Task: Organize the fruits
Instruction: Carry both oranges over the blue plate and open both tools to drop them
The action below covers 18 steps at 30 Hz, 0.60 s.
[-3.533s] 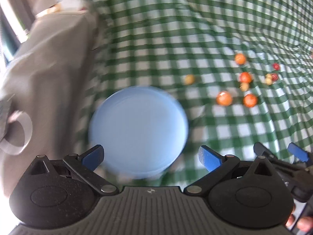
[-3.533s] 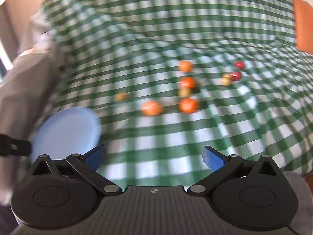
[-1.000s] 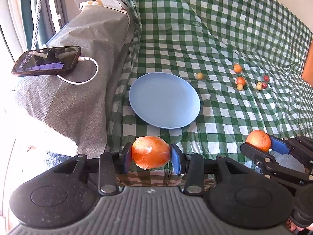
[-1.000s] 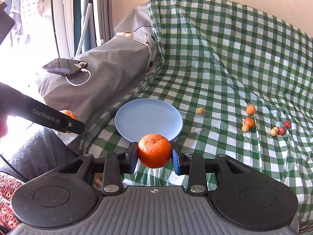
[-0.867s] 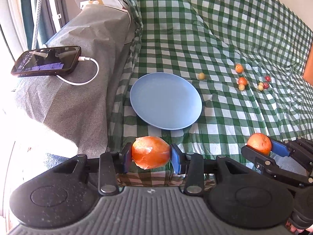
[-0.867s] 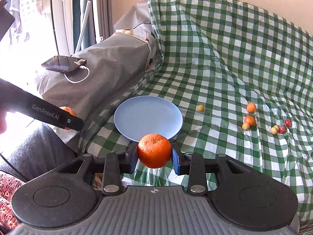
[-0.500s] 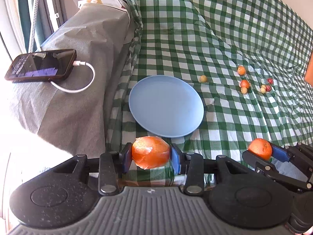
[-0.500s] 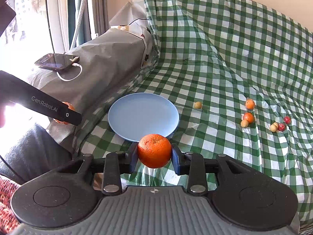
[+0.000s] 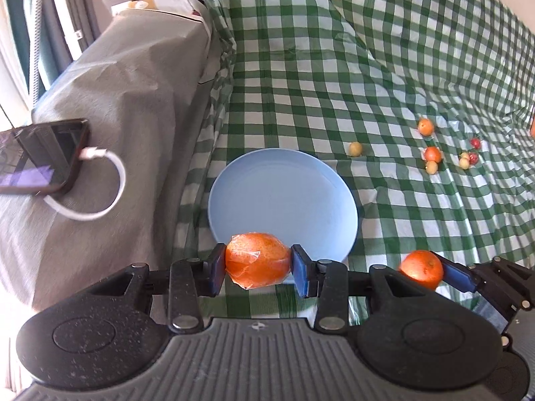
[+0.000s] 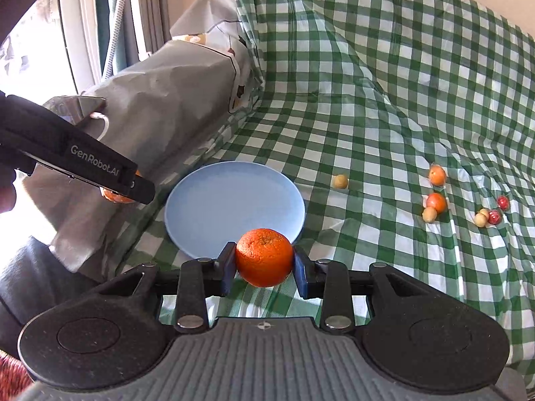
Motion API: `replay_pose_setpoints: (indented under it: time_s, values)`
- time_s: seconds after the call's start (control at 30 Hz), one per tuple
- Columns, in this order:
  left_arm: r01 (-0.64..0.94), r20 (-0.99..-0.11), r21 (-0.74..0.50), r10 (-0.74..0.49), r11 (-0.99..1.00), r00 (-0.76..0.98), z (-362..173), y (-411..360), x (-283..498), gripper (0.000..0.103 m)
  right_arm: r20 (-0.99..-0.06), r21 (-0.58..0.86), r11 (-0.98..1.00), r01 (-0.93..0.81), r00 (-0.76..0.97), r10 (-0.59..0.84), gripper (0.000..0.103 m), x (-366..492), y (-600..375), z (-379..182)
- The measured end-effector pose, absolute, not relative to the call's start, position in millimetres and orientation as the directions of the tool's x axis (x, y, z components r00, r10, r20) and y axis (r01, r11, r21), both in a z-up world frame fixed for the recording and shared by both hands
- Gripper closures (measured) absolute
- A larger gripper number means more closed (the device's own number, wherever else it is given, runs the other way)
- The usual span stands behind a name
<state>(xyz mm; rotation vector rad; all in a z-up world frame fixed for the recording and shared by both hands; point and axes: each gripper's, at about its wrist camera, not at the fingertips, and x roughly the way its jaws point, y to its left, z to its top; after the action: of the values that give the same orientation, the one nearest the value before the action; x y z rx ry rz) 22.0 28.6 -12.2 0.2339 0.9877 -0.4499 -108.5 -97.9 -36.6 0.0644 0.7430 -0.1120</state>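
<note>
My left gripper (image 9: 257, 269) is shut on a plastic-wrapped orange (image 9: 257, 260), held just short of the near rim of the blue plate (image 9: 284, 197). My right gripper (image 10: 264, 269) is shut on a bare orange (image 10: 264, 256), also at the near edge of the plate (image 10: 234, 200). The right gripper and its orange (image 9: 422, 269) show at the lower right of the left wrist view. The left gripper's arm (image 10: 77, 160) crosses the left of the right wrist view, mostly hiding its orange.
Several small orange, yellow and red fruits (image 10: 436, 202) lie scattered on the green checked cloth (image 10: 384, 117) to the right of the plate. A phone (image 9: 40, 157) with a white cable rests on a grey covered block (image 9: 133, 100) to the left.
Both grippers have moved forward toward the plate, each still holding its orange; the plate looms larger and its near rim now sits just behind the fruit.
</note>
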Motion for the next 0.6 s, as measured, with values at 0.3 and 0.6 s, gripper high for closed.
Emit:
replay_pose_setpoints:
  time_s: [0.3,0.6]
  values:
    - [0.488,-0.875,0.019,-0.222,0.873,0.431,-55,0,64,0.058,-0.720,0.009,0.992,0.126,0.689,-0.081,0.067,-49,-109,-68]
    - [0.512,-0.900,0.077,-0.161,0.855,0.405,-99,-20,100,0.058,-0.787,-0.017,0.995,0.095,0.613,-0.071,0.067,-8,-119,-107]
